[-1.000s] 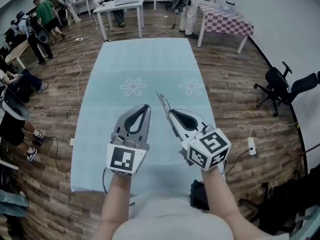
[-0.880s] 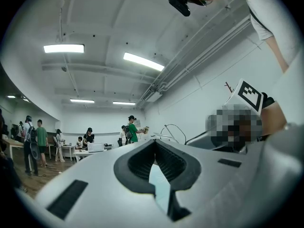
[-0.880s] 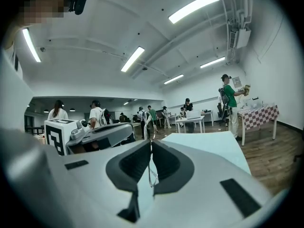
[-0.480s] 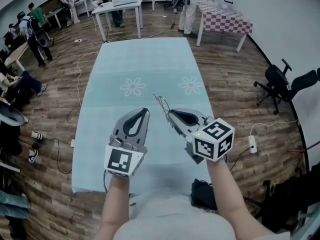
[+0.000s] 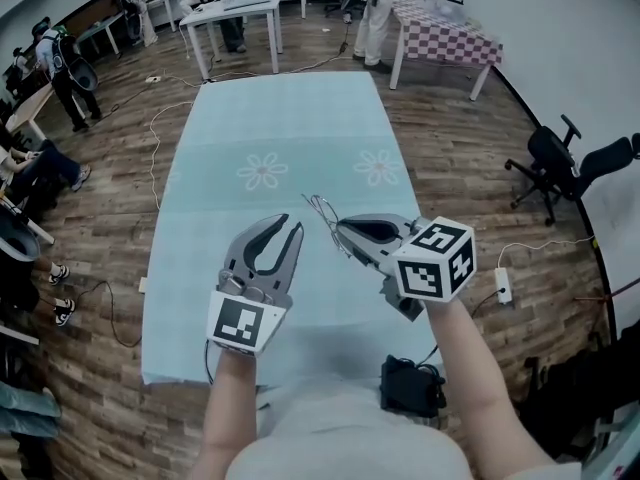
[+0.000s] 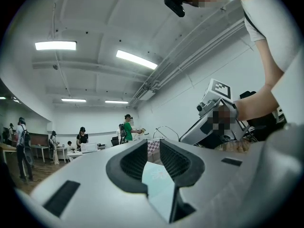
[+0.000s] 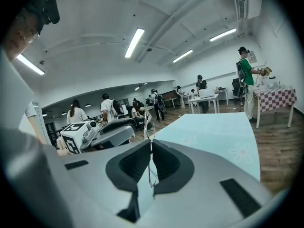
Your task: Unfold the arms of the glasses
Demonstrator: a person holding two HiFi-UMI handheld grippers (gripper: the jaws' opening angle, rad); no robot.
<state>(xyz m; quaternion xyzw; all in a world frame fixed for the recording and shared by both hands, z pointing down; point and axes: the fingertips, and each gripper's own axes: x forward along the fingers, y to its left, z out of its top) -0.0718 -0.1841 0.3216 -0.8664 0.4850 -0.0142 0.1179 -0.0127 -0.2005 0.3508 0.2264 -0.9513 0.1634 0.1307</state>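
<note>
Thin wire-framed glasses hang above the light blue tablecloth, pinched in my right gripper, which is shut on them. In the right gripper view the frame runs upright through the closed pads. My left gripper is just left of the glasses and apart from them; its jaws are opening with nothing between them. The left gripper view looks through its gap onto the cloth, with the right gripper and a loop of the glasses off to the right.
The cloth has two flower prints. White tables and a checkered table stand beyond the far end. An office chair is at the right, people at the left, cables on the wood floor, a black object by my feet.
The left gripper's jaws have parted from shut to a visible gap. The right gripper has turned with the glasses, its marker cube swinging rightward. Neither hand has shifted much.
</note>
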